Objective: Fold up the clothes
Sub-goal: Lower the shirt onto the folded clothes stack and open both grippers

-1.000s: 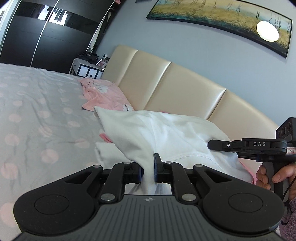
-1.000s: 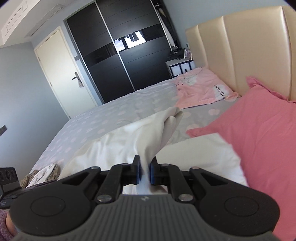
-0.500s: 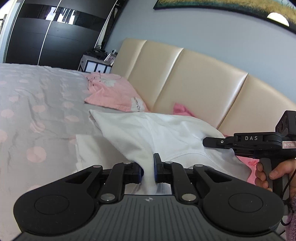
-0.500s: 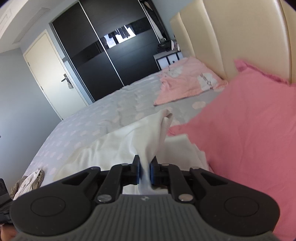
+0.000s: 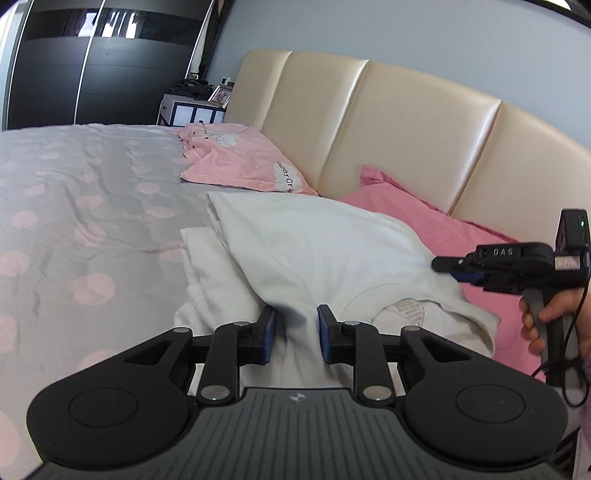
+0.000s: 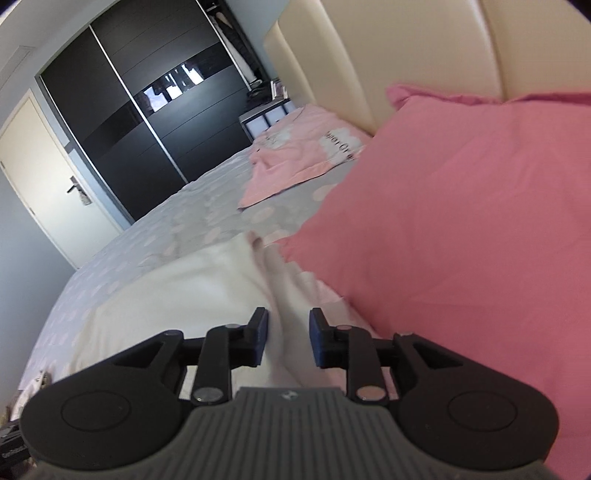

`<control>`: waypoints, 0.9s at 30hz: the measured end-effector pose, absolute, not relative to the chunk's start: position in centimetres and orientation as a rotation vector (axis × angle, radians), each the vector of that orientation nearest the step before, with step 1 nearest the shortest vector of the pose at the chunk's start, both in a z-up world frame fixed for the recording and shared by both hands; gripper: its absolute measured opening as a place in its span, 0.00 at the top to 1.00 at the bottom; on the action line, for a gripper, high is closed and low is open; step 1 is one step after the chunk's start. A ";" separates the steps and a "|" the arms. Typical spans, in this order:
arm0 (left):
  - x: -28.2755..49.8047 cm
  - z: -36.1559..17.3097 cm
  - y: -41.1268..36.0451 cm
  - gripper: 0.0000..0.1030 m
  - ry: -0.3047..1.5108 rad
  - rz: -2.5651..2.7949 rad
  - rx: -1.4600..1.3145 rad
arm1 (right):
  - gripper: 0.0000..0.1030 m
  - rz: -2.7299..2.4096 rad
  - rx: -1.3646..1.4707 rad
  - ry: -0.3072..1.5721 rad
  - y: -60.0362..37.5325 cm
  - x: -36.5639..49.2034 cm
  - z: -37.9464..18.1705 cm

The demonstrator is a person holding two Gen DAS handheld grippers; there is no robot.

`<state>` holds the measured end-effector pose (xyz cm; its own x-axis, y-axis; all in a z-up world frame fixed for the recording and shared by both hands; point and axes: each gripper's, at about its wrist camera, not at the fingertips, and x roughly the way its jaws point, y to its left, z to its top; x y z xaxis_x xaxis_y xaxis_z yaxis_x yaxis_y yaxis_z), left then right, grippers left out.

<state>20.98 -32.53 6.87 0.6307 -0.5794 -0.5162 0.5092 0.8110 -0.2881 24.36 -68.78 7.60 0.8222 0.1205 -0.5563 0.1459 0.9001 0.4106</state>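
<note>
The left hand-held gripper (image 5: 296, 334) points slightly downward, and its jaws have just been opening, with cloth lying loose between them. The right hand-held gripper (image 6: 286, 336) does likewise; a hand (image 5: 554, 321) grips its handle.

A wide bed (image 5: 74, 206) fills the room, spread with a grey cover dotted with pale pink rounds. At its head stands a cream padded headboard (image 5: 388, 122) in upright panels, against a pale blue-grey wall (image 5: 406, 33). A deep pink pillow (image 6: 461, 206) leans on the headboard, and a paler pink printed pillow (image 5: 240, 162) lies flat further along it. Past that end of the headboard sits a small white bedside cabinet (image 5: 192, 110) with clutter on top. Beyond the bed a black sliding-door wardrobe (image 6: 147, 122) reflects daylight, and a cream door (image 6: 48, 177) with a metal handle stands beside the wardrobe.
</note>
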 end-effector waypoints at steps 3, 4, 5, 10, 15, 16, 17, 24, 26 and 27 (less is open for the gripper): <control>19.7 7.6 -31.5 0.77 0.625 -0.617 -0.074 | 0.73 -0.077 0.425 0.601 -68.7 22.2 8.7; 19.2 7.8 -31.0 0.75 0.624 -0.612 -0.063 | 0.73 -0.084 0.430 0.595 -68.7 21.5 9.1; 18.8 8.0 -30.6 0.74 0.623 -0.607 -0.051 | 0.73 -0.091 0.435 0.588 -68.7 20.8 9.5; 17.5 9.5 -27.1 0.72 0.651 -0.557 -0.057 | 0.70 -0.099 0.443 0.551 -67.6 17.5 12.1; 15.6 12.8 -22.6 0.60 0.581 -0.526 -0.034 | 0.58 -0.036 0.409 0.502 -63.8 15.0 16.3; 15.1 13.6 -21.7 0.59 0.565 -0.523 -0.024 | 0.57 -0.020 0.398 0.491 -62.8 14.5 17.3; 14.5 14.5 -20.9 0.58 0.549 -0.521 -0.012 | 0.55 0.000 0.386 0.482 -61.7 14.1 18.2; 10.5 19.0 -15.5 0.49 0.474 -0.546 0.057 | 0.45 0.132 0.282 0.432 -52.6 11.8 23.4; 9.4 20.0 -14.0 0.47 0.457 -0.548 0.075 | 0.44 0.171 0.239 0.414 -49.8 11.3 24.3; 8.9 20.5 -13.2 0.46 0.448 -0.546 0.081 | 0.44 0.187 0.224 0.406 -48.5 11.0 24.6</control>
